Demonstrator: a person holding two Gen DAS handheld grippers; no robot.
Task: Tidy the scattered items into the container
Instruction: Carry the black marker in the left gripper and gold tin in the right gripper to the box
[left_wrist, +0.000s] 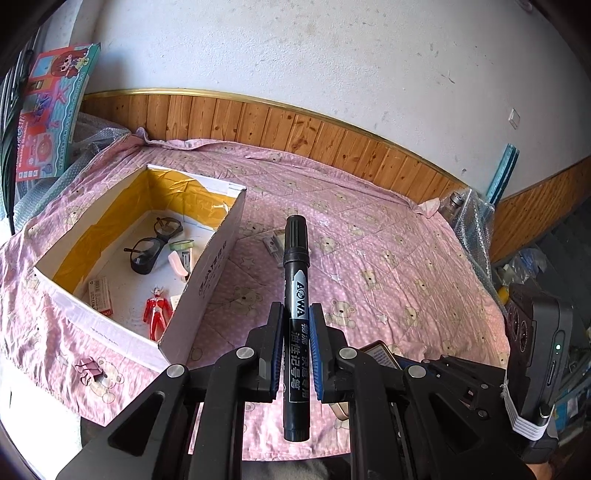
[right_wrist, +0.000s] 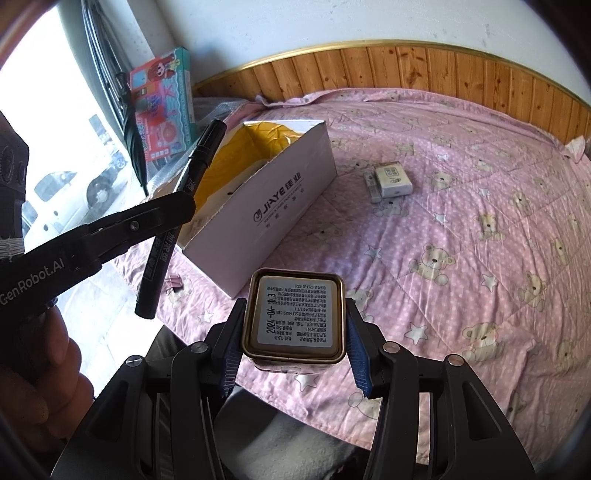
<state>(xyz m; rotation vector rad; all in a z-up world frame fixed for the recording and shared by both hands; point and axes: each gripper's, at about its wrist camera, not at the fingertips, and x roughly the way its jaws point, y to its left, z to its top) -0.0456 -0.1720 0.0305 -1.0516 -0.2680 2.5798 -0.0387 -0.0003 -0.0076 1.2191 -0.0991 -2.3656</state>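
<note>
While both loads hang clear of the bed: each gripper carries one item, and neither is over the box yet.
Left gripper: the left gripper (left_wrist: 295, 332) clamps a black marker pen with white lettering (left_wrist: 296, 295) across its barrel, cap pointing away, with a good length sticking out on both sides of the blue pads (left_wrist: 316, 354).
Right gripper: the right gripper (right_wrist: 293, 332) pinches a small square gold-rimmed tin with a white printed label (right_wrist: 295, 317) by two opposite sides, label face towards the camera.
Step in hand, as I judge it: carry both to the box and let go inside.
How to do it well: bring the pen in first, since it hangs nearer the opening; lower it before releasing so it cannot bounce out, and keep the two grippers from crossing.
Container: the white cardboard box lined with yellow tape (left_wrist: 207, 266) sits on the pink bear-print quilt (left_wrist: 369, 258), left of the marker.
Free spot inside: aim between the red toy figure (left_wrist: 157, 310) and the black-framed glasses (left_wrist: 147, 253).
Left for later: a pink binder clip (left_wrist: 88, 371) by the near box corner, and farther out a small grey-white packet (right_wrist: 393, 179) on the quilt.
</note>
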